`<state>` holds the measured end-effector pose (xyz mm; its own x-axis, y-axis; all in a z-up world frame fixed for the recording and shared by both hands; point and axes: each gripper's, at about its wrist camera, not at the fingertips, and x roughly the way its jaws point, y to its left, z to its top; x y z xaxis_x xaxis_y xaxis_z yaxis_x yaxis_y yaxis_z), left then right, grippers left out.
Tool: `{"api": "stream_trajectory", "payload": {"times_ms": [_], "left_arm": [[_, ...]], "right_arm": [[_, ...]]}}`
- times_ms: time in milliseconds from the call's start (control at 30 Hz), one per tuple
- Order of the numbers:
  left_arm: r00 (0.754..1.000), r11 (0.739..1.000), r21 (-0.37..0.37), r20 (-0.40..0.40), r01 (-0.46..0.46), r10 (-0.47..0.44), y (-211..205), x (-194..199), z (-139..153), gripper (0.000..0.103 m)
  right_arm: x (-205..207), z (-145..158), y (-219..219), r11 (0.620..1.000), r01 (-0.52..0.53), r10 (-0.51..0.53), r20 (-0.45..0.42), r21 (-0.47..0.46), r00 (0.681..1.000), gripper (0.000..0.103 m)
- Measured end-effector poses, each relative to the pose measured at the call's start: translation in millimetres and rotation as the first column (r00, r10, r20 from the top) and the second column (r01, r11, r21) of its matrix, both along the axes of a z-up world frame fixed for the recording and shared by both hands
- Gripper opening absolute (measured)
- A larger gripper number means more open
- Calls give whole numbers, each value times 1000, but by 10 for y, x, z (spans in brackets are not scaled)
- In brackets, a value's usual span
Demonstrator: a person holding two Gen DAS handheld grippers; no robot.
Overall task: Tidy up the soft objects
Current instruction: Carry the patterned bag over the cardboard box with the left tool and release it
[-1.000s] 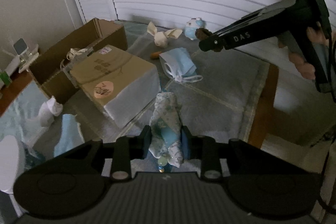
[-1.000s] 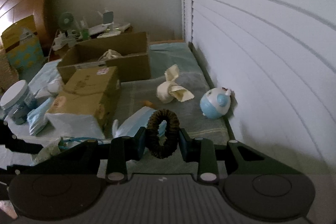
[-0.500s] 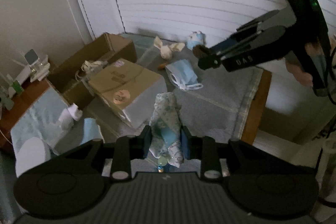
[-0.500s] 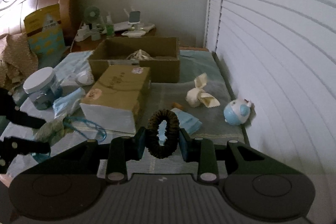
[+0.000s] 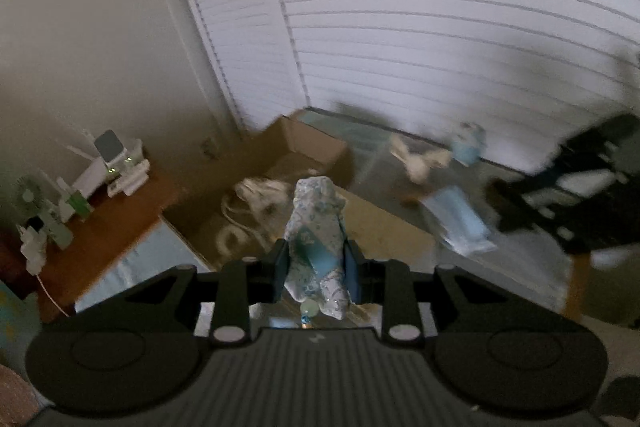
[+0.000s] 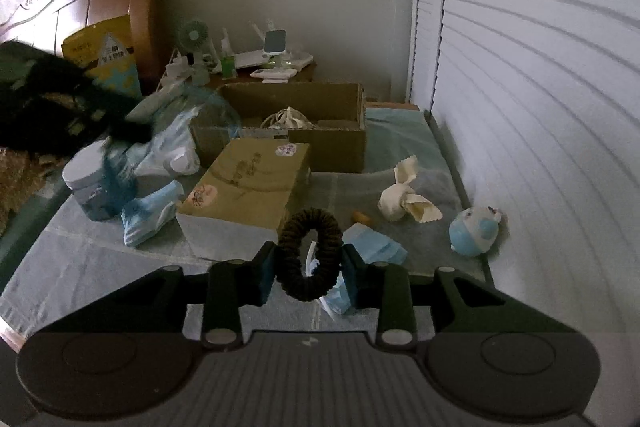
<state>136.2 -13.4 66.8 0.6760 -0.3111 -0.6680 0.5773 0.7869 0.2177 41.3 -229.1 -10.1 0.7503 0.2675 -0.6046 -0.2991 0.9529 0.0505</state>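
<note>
I hold two soft things at this moment, and I judge the step is to carry them to the open cardboard box (image 6: 320, 123) and drop them inside.

My left gripper (image 5: 314, 269) is closed on the patterned blue cloth bundle (image 5: 316, 231); the bundle stands up between the pads, in the air on the near side of the open cardboard box, and a small bead hangs under it. To do this well, I keep the grip firm until the bundle is fully above the opening, because the cloth is loose and can slip.

My right gripper (image 6: 308, 269) is closed on the dark scrunchie (image 6: 310, 253), which is pinched at both sides and stays a round ring. It is nearer to me than the closed carton (image 6: 244, 183), which lies in front of the open cardboard box. I should pass above this carton, not push it.

Right of the open cardboard box, the blue face mask (image 6: 374, 247), the cream cloth bow (image 6: 404, 197) and the small plush toy (image 6: 474, 231) lie on the bed cover, waiting for later.
</note>
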Motion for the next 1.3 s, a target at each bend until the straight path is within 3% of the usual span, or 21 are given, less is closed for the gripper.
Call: {"api": "stream_trajectory", "payload": {"times_ms": [533, 867, 1033, 1167, 1200, 1233, 1267, 1300], "left_arm": [[996, 995, 43, 23, -86, 85, -43, 1323, -38, 28], [994, 994, 58, 67, -88, 84, -117, 1664, 44, 28], [997, 994, 86, 34, -70, 67, -131, 1681, -107, 29], [995, 988, 125, -18, -93, 96, -55, 1649, -341, 43], [994, 986, 132, -24, -106, 110, -29, 1643, -375, 52], [991, 983, 135, -20, -129, 132, 10, 1631, -397, 76], [989, 981, 130, -12, -145, 147, 39, 1610, -399, 92], [987, 980, 119, 0, -159, 161, 69, 1578, -389, 94]], "right_arm": [[230, 18, -78, 1000, 21, -21, 8, 2, 1000, 39], [369, -58, -79, 1000, 30, -30, -20, 4, 999, 40], [402, -81, -76, 1000, 29, -29, -29, 9, 999, 40], [415, -88, -65, 1000, 30, -30, -31, 2, 999, 40], [413, -86, -63, 1000, 29, -29, -30, 2, 999, 40], [413, -85, -57, 1000, 29, -29, -30, 2, 999, 40], [411, -83, -55, 1000, 29, -28, -29, 3, 999, 40], [407, -80, -50, 1000, 28, -28, -28, 4, 999, 40]]}}
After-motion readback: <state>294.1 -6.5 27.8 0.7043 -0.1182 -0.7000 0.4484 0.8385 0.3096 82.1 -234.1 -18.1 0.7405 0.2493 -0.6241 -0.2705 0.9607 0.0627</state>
